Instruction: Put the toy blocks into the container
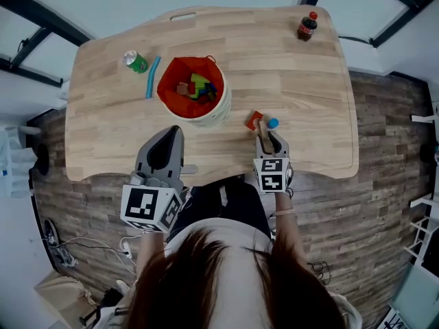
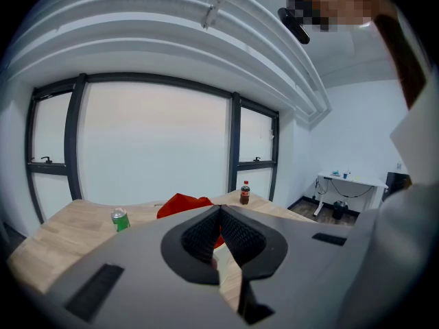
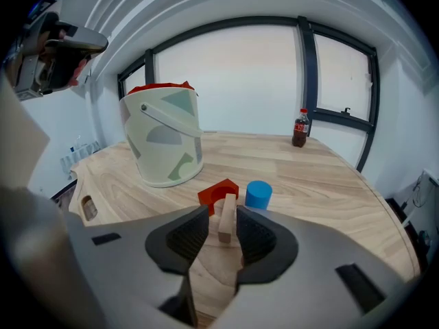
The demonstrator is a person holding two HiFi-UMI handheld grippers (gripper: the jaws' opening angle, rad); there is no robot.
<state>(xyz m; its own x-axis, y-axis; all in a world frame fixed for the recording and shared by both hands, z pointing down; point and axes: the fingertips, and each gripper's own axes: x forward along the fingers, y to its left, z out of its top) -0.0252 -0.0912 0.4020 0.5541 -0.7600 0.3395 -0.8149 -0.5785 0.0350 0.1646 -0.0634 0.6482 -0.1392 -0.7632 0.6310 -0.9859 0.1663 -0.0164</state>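
wooden block point(image 3: 226, 222) sits between the right gripper's point(image 3: 221, 213) parted jaws, long axis pointing ahead at the red block point(image 3: 217, 192); left gripper point(image 2: 219, 210) closed, empty.

- The container point(image 1: 221, 113) is a pale bucket with a red lining. It stands upright on the table, left of the loose blocks.
- Several blocks point(image 1: 198, 86) already lie inside it: green, brown and dark blue ones.
- A plain wooden block point(image 3: 225, 217) stands on end between the jaws of my right tongs point(image 3: 219, 218), close against one pad, with a gap to the other.
- A red six-sided block point(image 3: 218, 191) sits just beyond it.
- A blue cylinder point(image 3: 258, 194) stands upright just beside the red one.
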